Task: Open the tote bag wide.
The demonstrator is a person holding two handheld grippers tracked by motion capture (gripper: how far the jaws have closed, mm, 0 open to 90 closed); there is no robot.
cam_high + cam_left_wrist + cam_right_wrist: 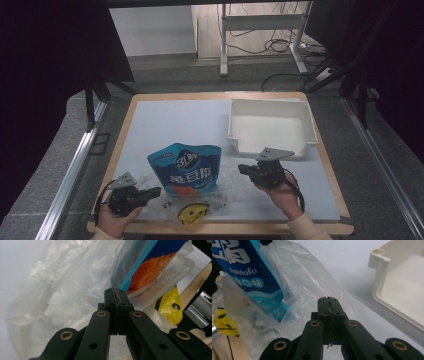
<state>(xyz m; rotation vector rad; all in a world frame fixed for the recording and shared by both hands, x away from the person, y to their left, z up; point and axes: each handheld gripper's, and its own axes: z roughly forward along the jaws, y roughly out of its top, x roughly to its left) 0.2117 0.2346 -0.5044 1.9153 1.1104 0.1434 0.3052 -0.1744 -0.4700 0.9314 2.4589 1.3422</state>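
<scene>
Clear plastic bag (197, 202) at lower centre of high view, yellow smiley print on it, blue Fishtofu snack pouch (186, 167) standing half inside. White bin (270, 127) upper right, nothing visible inside. Pale worktop (175, 120) with wooden rim; desk legs, cables on floor beyond. Left tongs (116, 293) pressed together on bag film. Right tongs (328, 301) likewise clamped on bag edge.
</scene>
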